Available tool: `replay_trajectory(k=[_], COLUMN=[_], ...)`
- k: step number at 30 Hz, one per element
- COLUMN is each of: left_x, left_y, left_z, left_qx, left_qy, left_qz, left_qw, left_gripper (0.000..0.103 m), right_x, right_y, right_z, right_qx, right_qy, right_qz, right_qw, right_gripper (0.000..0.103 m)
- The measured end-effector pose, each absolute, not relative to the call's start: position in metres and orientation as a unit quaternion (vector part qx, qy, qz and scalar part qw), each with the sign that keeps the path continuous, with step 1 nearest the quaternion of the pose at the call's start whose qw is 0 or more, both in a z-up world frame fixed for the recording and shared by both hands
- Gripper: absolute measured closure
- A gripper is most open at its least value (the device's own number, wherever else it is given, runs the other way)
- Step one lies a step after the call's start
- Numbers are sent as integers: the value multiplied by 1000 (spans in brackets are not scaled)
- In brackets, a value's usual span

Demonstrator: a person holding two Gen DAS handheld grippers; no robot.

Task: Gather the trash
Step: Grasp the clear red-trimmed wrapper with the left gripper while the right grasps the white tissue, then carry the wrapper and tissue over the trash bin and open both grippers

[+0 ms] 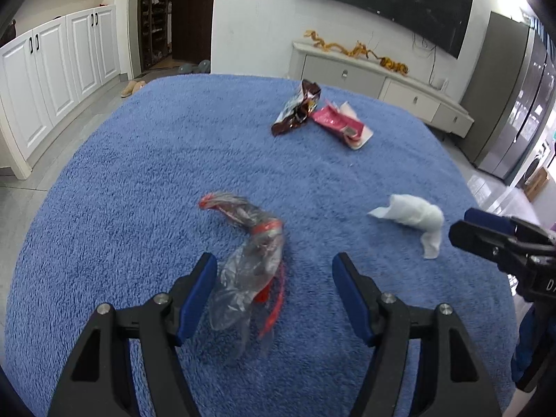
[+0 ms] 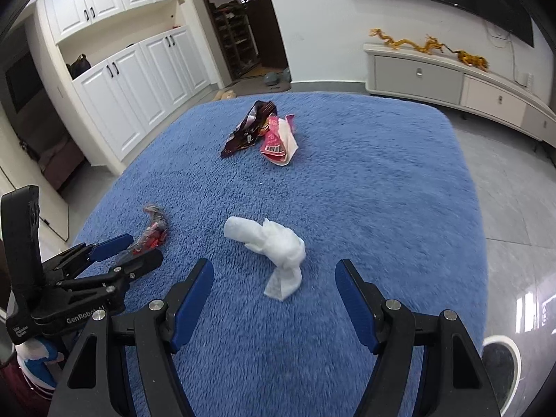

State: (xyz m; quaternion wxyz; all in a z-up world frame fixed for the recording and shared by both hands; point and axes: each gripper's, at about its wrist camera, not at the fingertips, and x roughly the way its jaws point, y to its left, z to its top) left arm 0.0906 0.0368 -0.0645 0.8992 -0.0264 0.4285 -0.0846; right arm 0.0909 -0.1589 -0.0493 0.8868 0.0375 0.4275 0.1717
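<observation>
Both sets of jaws are spread wide, the left gripper [image 1: 274, 285] straddling the clear wrapper [image 1: 248, 257] and the right gripper [image 2: 274, 288] the near tissue [image 2: 274, 246], apparently to pinch each off the blue-covered counter [image 1: 139, 173].

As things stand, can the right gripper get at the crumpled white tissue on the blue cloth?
Probably yes. The right gripper is open, and the white tissue lies just ahead of its fingers on the blue cloth, with nothing between them. The left gripper is off to the side at the clear plastic wrapper.
</observation>
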Motion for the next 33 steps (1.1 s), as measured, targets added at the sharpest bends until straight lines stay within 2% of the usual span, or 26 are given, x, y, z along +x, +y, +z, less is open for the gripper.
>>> replay_trajectory(k=[19, 21, 25, 26, 28, 33], left_x=[100, 100, 97, 97, 95, 86], left_y=[36, 38, 44, 45, 48, 47], left_z=[-71, -70, -70, -70, -69, -61], left_qx=[-20, -24, -36, -39, -49, -55], left_qy=[438, 434, 431, 431, 430, 424], left_qz=[-87, -87, -99, -103, -114, -131], left_qw=[895, 896, 896, 896, 894, 895], left_gripper=[37, 48, 78, 85, 91, 95], right_x=[116, 116, 117, 116, 113, 100], right_y=[-146, -146, -146, -147, -148, -158], right_z=[-69, -71, -73, -73, -71, -63], right_qx=[19, 15, 14, 14, 16, 29], right_qy=[444, 445, 447, 445, 441, 428], right_qz=[199, 199, 202, 202, 204, 203], right_qw=[873, 873, 871, 872, 874, 880], right_gripper=[34, 52, 74, 75, 78, 80])
